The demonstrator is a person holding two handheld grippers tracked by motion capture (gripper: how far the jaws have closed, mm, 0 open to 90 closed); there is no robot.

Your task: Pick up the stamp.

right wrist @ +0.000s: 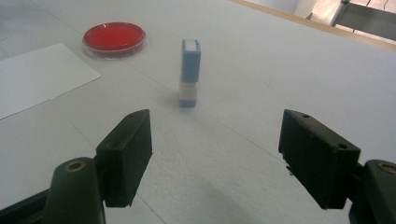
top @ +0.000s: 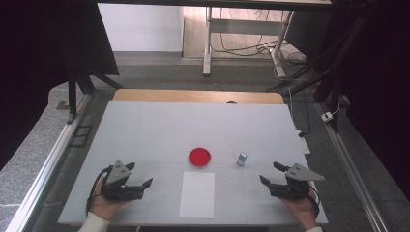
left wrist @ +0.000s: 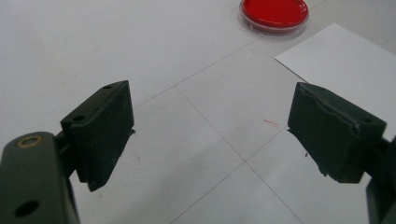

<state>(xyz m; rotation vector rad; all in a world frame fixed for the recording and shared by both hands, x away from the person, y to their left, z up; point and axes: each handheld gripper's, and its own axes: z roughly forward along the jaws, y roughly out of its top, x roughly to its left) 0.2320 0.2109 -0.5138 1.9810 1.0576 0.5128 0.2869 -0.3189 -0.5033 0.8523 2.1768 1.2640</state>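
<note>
- A round red dish with a clear rim sat on the white table, near the middle and toward the near side.
- In the left gripper view the red dish lay at the far right, beyond the jaws; in the right gripper view it lay at the far left.
- A white sheet of paper lay flat just near of the dish, close to it but apart from it.
- A small blue and white block stood to the right of the dish, with a gap between them.
- In the right gripper view that block stood upright, blue on top, a pale band lower down, ahead of the jaws and between their lines.
- The left gripper was held at the near left, low over the table, jaws spread wide with nothing between them.
- The right gripper was held at the near right, jaws likewise spread and empty, near of the block and to its right, clear of it.
- 2 hands gripped the tools from the near edge: the left hand and the right hand.
</note>
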